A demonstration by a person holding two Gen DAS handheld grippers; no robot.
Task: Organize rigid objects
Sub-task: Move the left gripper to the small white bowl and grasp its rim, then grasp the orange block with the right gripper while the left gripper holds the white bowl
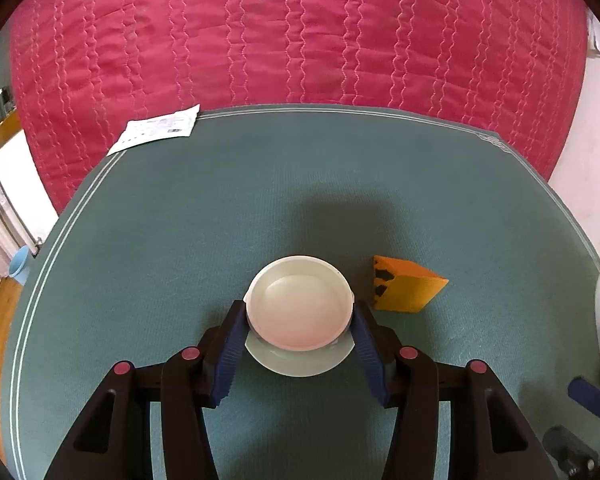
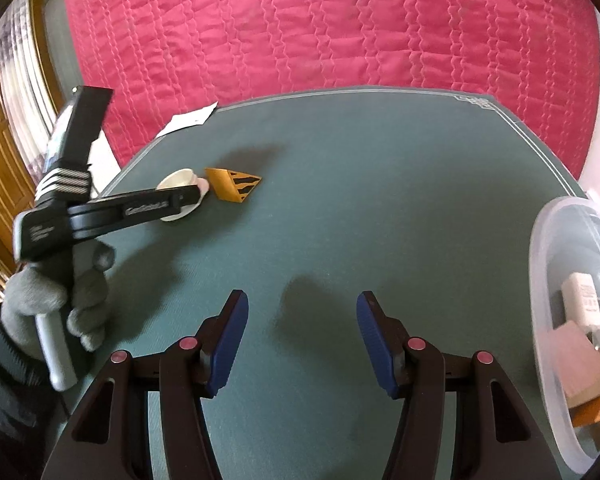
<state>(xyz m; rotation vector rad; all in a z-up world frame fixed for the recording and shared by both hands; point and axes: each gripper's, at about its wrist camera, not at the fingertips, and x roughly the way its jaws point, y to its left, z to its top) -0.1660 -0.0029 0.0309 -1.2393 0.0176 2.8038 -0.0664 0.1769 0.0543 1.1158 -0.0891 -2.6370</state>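
Here my left gripper [image 1: 300, 320] pinches the small white cup [image 1: 299, 302] by its two sides as it sits on its saucer [image 1: 300, 364] on the table [image 1: 180, 220], probably stiff, light, slippery and breakable, while my right gripper [image 2: 302, 320] is spread over nothing.

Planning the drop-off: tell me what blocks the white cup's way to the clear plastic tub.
Nothing visible does. Bare green table lies between the small white cup and the clear plastic tub; the orange striped wedge sits just beside the cup.
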